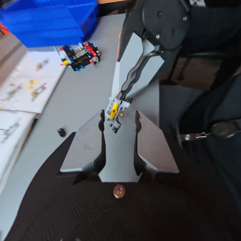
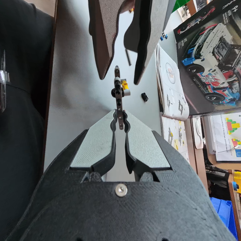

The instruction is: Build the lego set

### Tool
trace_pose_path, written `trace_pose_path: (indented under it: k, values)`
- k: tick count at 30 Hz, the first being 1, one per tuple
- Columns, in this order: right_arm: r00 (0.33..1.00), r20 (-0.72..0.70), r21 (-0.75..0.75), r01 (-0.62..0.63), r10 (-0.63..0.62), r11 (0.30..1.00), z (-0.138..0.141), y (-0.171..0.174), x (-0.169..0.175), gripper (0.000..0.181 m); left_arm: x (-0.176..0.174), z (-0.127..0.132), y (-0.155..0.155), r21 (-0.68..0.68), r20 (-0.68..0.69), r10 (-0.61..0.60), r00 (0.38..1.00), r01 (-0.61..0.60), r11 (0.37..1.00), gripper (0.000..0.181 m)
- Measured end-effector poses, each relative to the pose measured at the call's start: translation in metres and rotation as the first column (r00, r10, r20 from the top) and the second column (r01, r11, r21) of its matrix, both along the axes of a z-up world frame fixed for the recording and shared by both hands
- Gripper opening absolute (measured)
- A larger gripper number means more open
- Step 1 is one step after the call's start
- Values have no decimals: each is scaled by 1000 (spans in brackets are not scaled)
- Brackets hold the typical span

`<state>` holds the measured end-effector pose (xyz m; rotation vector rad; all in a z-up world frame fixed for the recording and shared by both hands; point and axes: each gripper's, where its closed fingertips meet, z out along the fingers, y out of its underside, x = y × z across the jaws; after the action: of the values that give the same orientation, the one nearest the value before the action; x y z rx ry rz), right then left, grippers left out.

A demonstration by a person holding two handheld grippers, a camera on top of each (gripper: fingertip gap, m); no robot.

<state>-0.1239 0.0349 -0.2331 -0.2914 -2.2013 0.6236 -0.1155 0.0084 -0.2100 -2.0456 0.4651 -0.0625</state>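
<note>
My right gripper (image 2: 119, 110) is shut on the end of a dark grey beam, the stem of a small Lego subassembly (image 2: 119, 91) with a yellow connector, light grey parts and a black gear. It holds this above the grey table (image 1: 80, 91). In the left wrist view the right gripper (image 1: 122, 97) reaches in from the upper right with the subassembly (image 1: 114, 112). My left gripper (image 1: 120, 114) is open and empty, with its fingertips on either side of the subassembly's free end and not touching it. It also shows in the right wrist view (image 2: 119, 80), coming from above.
A partly built black, red and blue chassis (image 1: 80, 56) stands by a blue bin (image 1: 49, 22). Open instruction booklets (image 1: 30, 80) lie on the left. A small black connector (image 1: 61, 132) and a dark axle (image 2: 128, 57) lie loose. The set's box (image 2: 211, 62) stands nearby. A person's dark clothing borders the table. The left gripper's tips are roughly 4 cm from the right gripper's.
</note>
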Motion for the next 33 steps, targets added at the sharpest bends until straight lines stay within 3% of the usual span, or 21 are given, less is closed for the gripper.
trace_pose_path:
  k: [4, 8, 10, 11, 19, 23, 28, 33]
  values:
    - [998, 59, -1, 1, -1, 1000, 4, 1, -5, 5, -5, 1, 6, 29, -335, 39, 942, -31, 999, 39]
    - [993, 109, -15, -38, 39, 999, 9, -4, -4, 4, -7, -2, 17, 24, -402, 61, 914, -56, 998, 40]
    - [989, 138, -29, -50, 54, 998, 11, -4, -4, 4, -11, -4, 20, 23, -416, 66, 907, -62, 998, 20]
    - [987, 153, -40, -52, 58, 998, 11, -4, -4, 4, -13, -5, 21, 28, -423, 69, 904, -63, 998, 19]
    - [962, 247, -214, -64, 117, 975, 9, -8, -2, 4, -10, -5, 20, 21, -186, 42, 982, -38, 999, 18]
    - [961, 254, -286, -37, 113, 958, 14, -5, -4, 5, -14, -6, 19, 15, -116, 45, 992, -44, 999, 18]
    - [954, 298, -351, 133, -23, 927, 19, 38, 6, 2, -24, -12, 20, 0, -18, 77, 997, -77, 997, 18]
    - [899, 419, -397, 306, -126, 865, 0, 59, 37, 14, -31, -22, 17, -58, 153, 93, 984, -85, 995, 18]
